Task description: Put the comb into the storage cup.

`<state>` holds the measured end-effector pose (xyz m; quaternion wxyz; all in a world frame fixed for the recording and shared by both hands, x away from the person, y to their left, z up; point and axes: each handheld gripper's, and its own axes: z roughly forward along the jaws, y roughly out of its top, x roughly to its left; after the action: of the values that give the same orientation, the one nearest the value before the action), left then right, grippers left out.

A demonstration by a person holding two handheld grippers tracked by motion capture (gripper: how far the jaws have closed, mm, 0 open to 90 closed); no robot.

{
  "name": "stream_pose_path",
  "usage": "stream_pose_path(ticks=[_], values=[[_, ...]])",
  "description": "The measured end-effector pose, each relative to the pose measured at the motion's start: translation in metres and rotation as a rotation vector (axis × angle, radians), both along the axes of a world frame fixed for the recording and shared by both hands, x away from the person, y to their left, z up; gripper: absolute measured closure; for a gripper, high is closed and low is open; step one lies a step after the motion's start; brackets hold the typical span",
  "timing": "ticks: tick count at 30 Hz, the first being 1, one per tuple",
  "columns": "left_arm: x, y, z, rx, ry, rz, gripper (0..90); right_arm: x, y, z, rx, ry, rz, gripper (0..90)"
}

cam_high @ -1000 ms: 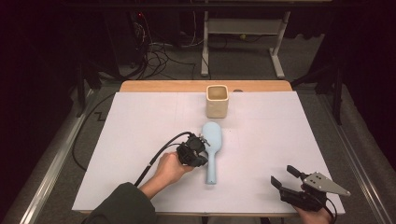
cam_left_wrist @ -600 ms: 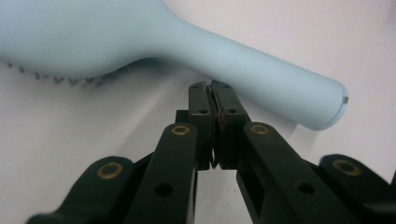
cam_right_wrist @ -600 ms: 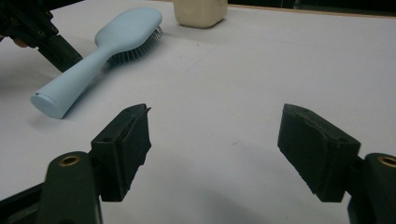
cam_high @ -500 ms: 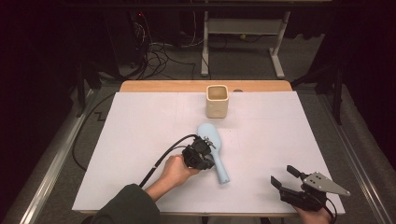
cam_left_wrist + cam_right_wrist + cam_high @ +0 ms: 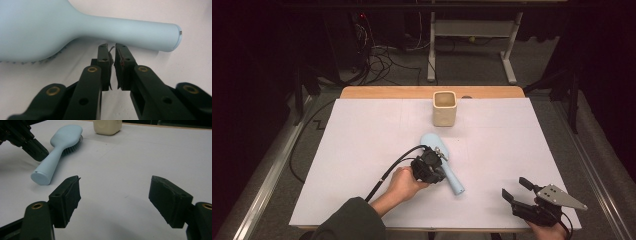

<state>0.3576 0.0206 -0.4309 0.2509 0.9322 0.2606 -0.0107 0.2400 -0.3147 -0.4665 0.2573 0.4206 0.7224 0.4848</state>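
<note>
The pale blue hairbrush (image 5: 443, 165) is laid diagonally mid-table, handle end directed toward the right gripper (image 5: 518, 192), whose jaws are spread wide. The left gripper (image 5: 111, 47), jaws just parting narrowly and empty, is positioned beside the handle, nearer.

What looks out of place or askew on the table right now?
The light blue hairbrush lies bristles-down and slanted, its handle end pointing toward the near right. The left gripper sits beside its handle, jaws just opening, holding nothing. The cream cup stands upright.
</note>
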Motion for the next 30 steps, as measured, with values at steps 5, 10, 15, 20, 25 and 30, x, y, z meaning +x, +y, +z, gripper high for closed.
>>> stream_pose_path(ticks=[5, 10, 15, 20, 25, 30], values=[[-0.004, 0.013, 0.006, -0.013, -0.024, 0.028, 74.9, 0.0, 0.0, 0.0, 0.0, -0.002, -0.002, 25.9], [-0.008, 0.032, 0.013, -0.052, -0.066, 0.075, 64.8, 0.0, 0.001, 0.0, -0.001, -0.002, -0.004, 25.9], [-0.013, 0.044, 0.016, -0.075, -0.127, 0.117, 50.8, 0.0, 0.0, 0.0, 0.0, 0.0, -0.006, 25.9], [-0.016, 0.06, 0.018, -0.099, -0.166, 0.165, 45.5, 0.0, 0.0, 0.0, 0.001, 0.004, -0.011, 25.9], [-0.021, 0.073, 0.02, -0.132, -0.181, 0.19, 44.3, 0.0, -0.001, 0.0, 0.004, 0.005, -0.015, 25.9], [-0.026, 0.083, 0.02, -0.154, -0.201, 0.216, 43.4, 0.0, -0.002, 0.0, 0.007, 0.006, -0.02, 25.9]])
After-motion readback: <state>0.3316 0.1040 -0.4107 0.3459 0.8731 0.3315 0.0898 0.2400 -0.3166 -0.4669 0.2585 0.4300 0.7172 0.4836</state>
